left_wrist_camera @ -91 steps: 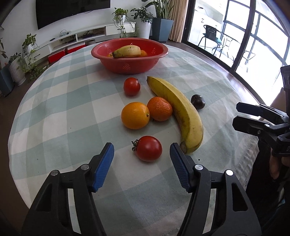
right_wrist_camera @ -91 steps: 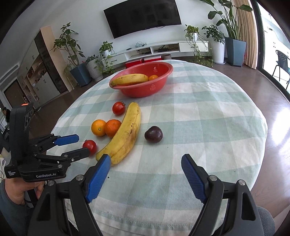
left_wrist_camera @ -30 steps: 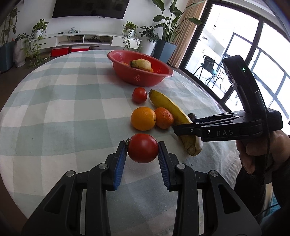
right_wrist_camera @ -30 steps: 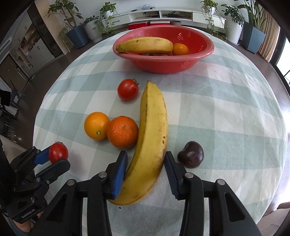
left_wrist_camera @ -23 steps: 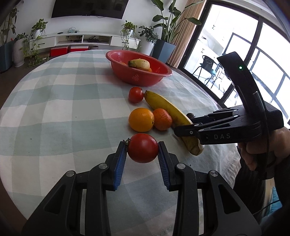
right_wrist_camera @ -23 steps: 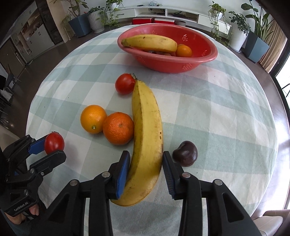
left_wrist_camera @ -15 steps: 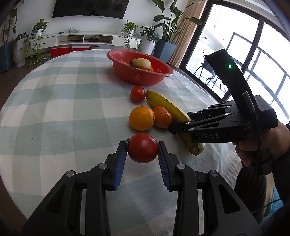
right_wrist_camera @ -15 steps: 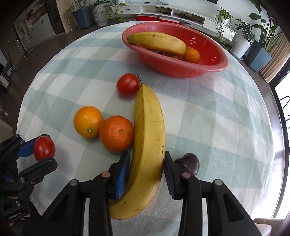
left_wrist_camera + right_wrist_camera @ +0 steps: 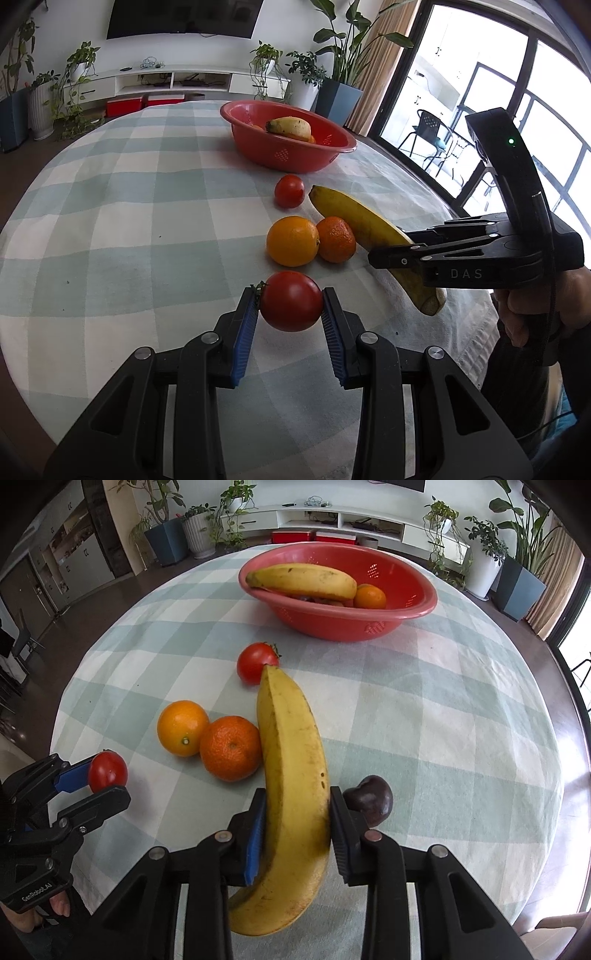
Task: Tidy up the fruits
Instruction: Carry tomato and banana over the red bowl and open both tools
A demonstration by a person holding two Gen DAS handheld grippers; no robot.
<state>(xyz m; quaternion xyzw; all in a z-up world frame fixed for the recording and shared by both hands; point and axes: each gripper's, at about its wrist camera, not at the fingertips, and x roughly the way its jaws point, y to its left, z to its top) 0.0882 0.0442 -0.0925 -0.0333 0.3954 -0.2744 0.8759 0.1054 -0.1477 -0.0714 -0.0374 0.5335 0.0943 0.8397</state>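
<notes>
The large banana point(image 9: 291, 775) lies lengthwise between the blue pads of the right gripper point(image 9: 295, 823), whose jaws are closing on it; both pads already press its sides near the stem half, while its far tip points toward the red basket point(image 9: 406, 616). Taking that banana as the landmark: a mandarin point(image 9: 231, 747) touches its left side, and an orange point(image 9: 183, 727) sits just beyond the mandarin, touching it. A loose tomato point(image 9: 255, 662) rests at the banana's far tip, on its left, and a dark plum point(image 9: 369, 799) lies just right of the banana, beside the right gripper's outer finger. Well to the banana's left, the left gripper point(image 9: 290, 314) is clamped on a second tomato point(image 9: 291, 305), held between its blue pads with the green stalk toward the left pad; in the right wrist view this tomato shows clear of the cloth. Beyond the banana's far tip stands the red basket, holding another banana point(image 9: 303, 579) and a small orange fruit point(image 9: 369, 596). Everything sits on a round table under a pale green checked tablecloth point(image 9: 129, 206). A hand point(image 9: 543, 306) grips the right gripper's handle.
</notes>
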